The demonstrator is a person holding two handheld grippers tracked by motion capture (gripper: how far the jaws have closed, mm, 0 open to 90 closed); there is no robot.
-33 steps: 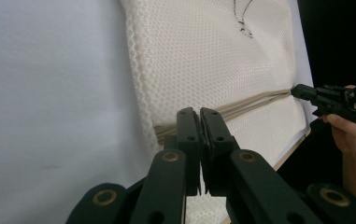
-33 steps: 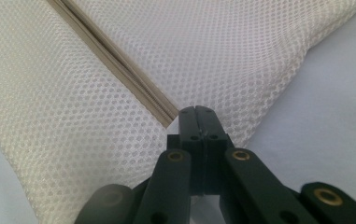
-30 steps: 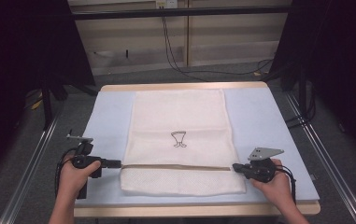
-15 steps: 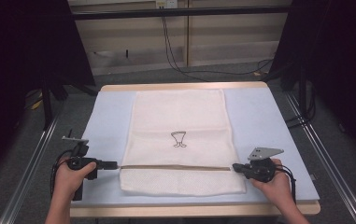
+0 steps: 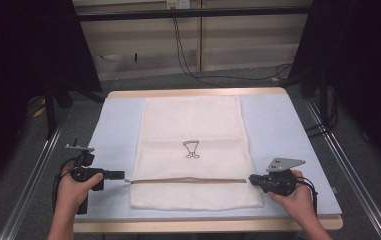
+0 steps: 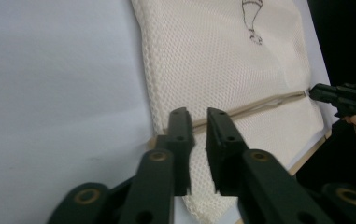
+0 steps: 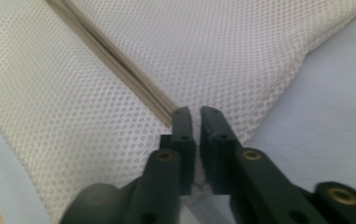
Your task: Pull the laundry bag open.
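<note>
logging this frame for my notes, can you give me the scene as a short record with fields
work in hand: a white mesh bag lies flat, a gripper at each end of its beige band
surface: pale blue table
bag mark: small dark drawing near the middle
left gripper: at the band's left end, jaws just been opening, a narrow gap, nothing pressed between them
right gripper: at the band's right end, jaws just been opening, slightly apart
hands: one on each gripper

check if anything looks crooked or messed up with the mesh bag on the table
Nothing stands out. The mesh bag lies flat and square on the table, its tan band running straight between the left tool and the right tool.
</note>
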